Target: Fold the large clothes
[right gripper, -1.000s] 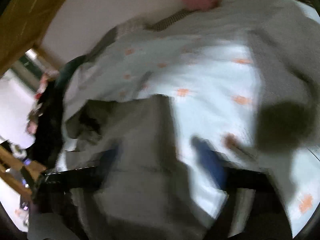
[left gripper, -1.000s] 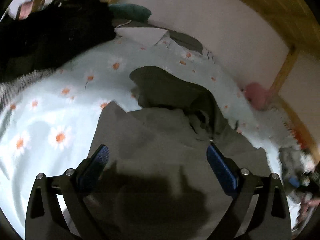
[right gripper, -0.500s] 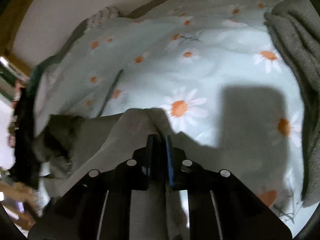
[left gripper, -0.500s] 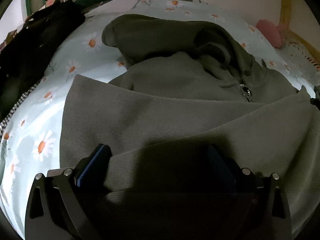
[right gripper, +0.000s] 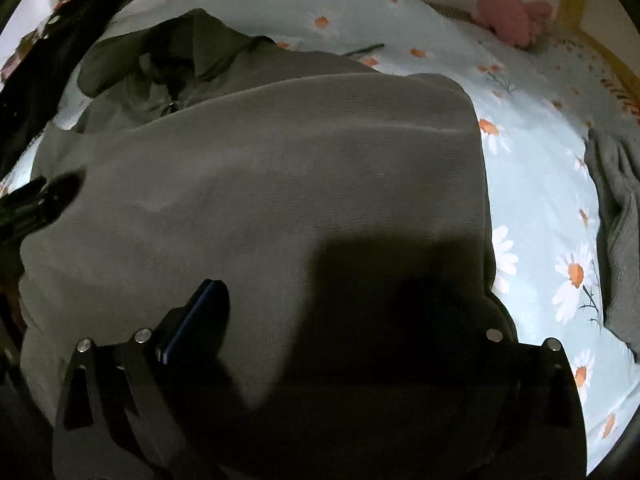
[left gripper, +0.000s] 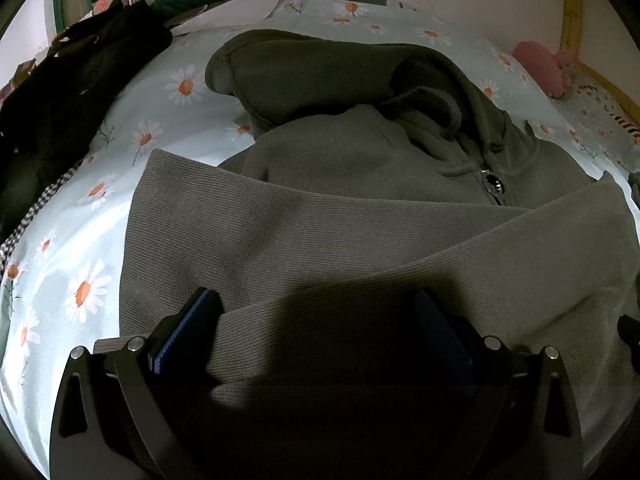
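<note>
- My right hand-held gripper point(right gripper: 316, 320) has just sprung wide, dropping the folded-over panel; the left hand-held gripper point(left gripper: 316, 320) is spread too.
- The grey hoodie point(left gripper: 360, 216) lies on the daisy-print bed point(left gripper: 80, 264).
- Next I'd grab the hem and fold upward.

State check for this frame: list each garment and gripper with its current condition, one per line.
Grey hoodie: lying on the daisy bedsheet, sleeves folded across the front, hood spread above.
Left gripper: open, a fold of sleeve between its fingers.
Right gripper: open, jaws just opened, nothing gripped.
Black garment: heaped, unfolded.
</note>
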